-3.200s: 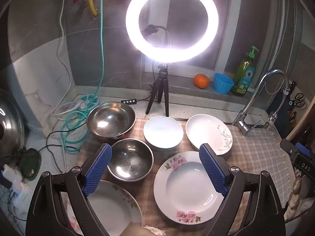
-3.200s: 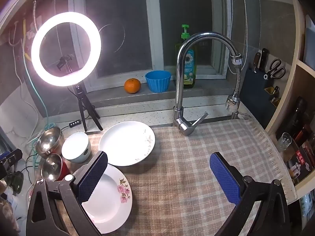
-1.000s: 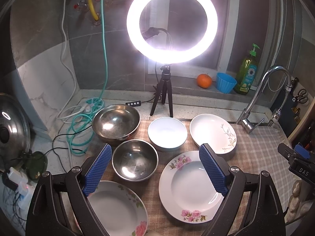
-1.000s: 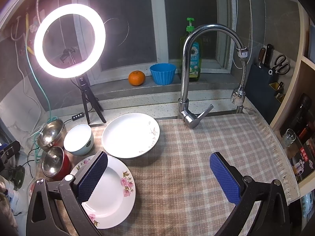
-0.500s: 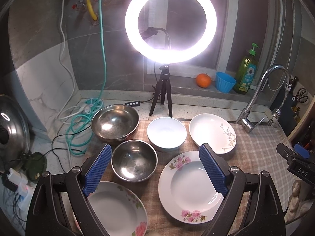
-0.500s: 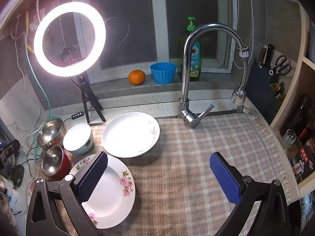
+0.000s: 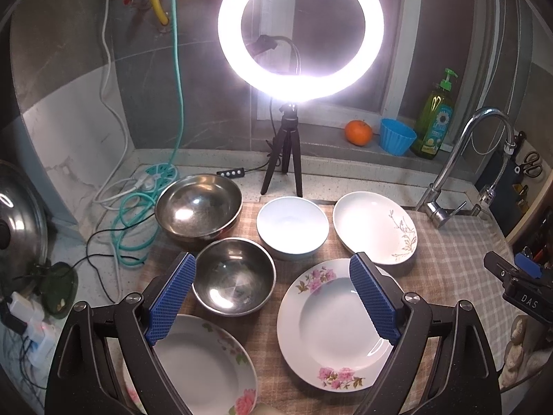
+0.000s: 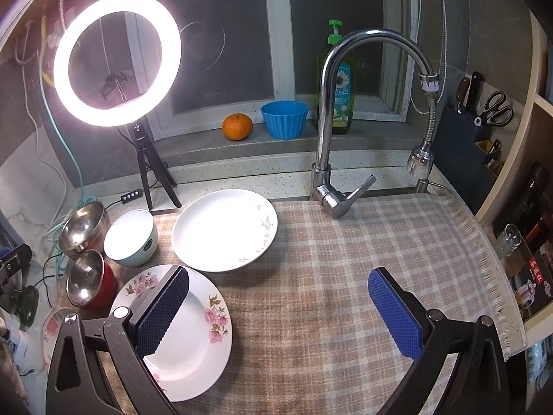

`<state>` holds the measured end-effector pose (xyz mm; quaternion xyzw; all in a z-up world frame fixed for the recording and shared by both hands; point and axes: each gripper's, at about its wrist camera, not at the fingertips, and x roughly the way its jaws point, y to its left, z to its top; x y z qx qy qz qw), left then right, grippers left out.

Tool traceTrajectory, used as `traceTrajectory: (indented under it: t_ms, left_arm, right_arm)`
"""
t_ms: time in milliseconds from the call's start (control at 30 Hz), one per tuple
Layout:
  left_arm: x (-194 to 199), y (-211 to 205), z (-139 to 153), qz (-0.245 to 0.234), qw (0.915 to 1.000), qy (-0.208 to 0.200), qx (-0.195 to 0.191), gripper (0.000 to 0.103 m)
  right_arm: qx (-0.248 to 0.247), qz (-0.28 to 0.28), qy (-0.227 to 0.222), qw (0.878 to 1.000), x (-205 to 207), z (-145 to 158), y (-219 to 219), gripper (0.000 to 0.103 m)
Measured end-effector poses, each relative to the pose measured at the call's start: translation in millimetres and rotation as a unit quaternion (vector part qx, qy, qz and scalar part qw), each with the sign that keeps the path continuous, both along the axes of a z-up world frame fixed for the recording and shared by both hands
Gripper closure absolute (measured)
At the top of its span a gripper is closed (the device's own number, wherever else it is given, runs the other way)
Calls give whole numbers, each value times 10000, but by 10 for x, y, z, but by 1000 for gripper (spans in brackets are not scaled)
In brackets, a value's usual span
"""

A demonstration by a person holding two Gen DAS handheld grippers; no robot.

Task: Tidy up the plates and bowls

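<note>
On the checked cloth lie a pink-flowered plate (image 7: 331, 325) (image 8: 186, 332), a second flowered plate (image 7: 204, 363) at the near left, and a white plate with a twig pattern (image 7: 375, 226) (image 8: 224, 230). Behind them stand a white bowl (image 7: 292, 226) (image 8: 131, 237), a small steel bowl (image 7: 233, 275) (image 8: 86, 278) and a large steel bowl (image 7: 198, 204) (image 8: 83, 226). My left gripper (image 7: 273, 297) hovers open above the small steel bowl and the pink-flowered plate. The right gripper (image 8: 280, 314) hangs open over the cloth, its left finger above that plate's rim.
A lit ring light on a tripod (image 7: 287, 159) (image 8: 152, 180) stands behind the bowls. A faucet (image 8: 331, 186) (image 7: 446, 200) rises at the back. Orange, blue cup and soap bottle sit on the sill (image 8: 283, 145). Cables (image 7: 134, 207) lie left; the cloth's right half (image 8: 397, 242) is bare.
Both views have shifted only slightly; the dishes keep their places and both grippers stay open.
</note>
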<state>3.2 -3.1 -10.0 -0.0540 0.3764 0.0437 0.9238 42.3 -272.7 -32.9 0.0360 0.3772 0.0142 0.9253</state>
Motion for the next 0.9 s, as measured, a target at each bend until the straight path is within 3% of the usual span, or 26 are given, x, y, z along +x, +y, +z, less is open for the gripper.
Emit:
traceTrajectory:
  t_ms: [400, 500, 567, 733, 900]
  left_arm:
    - [67, 50, -353, -128, 9982, 543, -240, 13]
    - [98, 79, -488, -171, 9950, 817, -554, 23]
    - [118, 96, -582, -159, 9920, 1002, -745, 26]
    - [136, 4, -783, -271, 9871, 1332, -843, 49]
    - [186, -21, -960, -304, 9808, 1629, -1028, 63]
  right_arm:
    - [56, 122, 284, 9995, 94, -291, -53, 0]
    - [309, 283, 451, 9981, 136, -405, -74, 2]
    - [481, 414, 599, 9962, 168, -491, -78, 9]
    - [730, 677, 1047, 9895, 267, -727, -20, 27]
    - [878, 880, 1354, 9830, 338, -911, 58, 39]
